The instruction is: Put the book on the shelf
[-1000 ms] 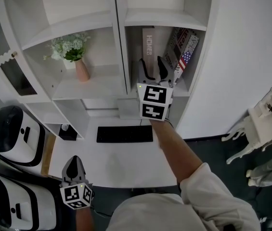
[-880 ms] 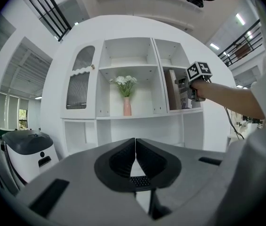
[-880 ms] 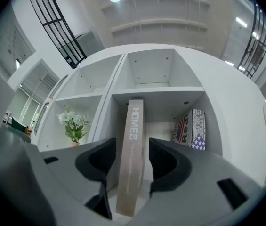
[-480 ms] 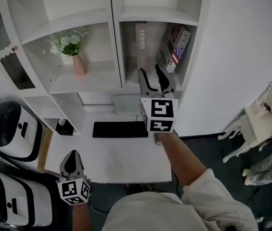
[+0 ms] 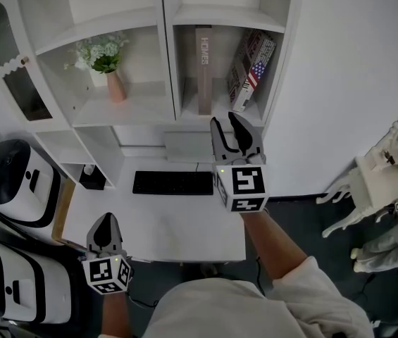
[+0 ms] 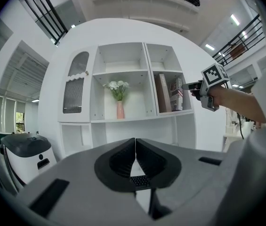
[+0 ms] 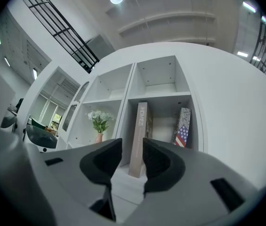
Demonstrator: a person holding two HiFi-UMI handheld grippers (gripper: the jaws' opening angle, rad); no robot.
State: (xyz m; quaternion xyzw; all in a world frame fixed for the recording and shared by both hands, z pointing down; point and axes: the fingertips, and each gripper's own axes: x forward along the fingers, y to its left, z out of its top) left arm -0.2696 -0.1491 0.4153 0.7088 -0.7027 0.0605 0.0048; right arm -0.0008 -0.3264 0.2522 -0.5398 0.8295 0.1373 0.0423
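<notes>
Right hand-held gripper (image 5: 225, 122) backed off shelf (image 5: 218, 109), jaws just narrowing, part-open, empty; left hand-held gripper (image 5: 106, 221) closed; 2 books: "HOMES" book (image 5: 203, 69) & flag-cover book (image 5: 250, 67).

At 12 o'clock the shelf compartment (image 5: 220, 109) has bare floor between the upright book (image 5: 203, 69) at 11 o'clock and the leaning flag-cover book (image 5: 250, 67) at 1 o'clock.

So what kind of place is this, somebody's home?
Probably a mock study corner set up inside a large hall, not a real home. A white shelf unit holds books and a vase of flowers above a desk with a keyboard, but the ceiling is high, with balcony railings.
</notes>
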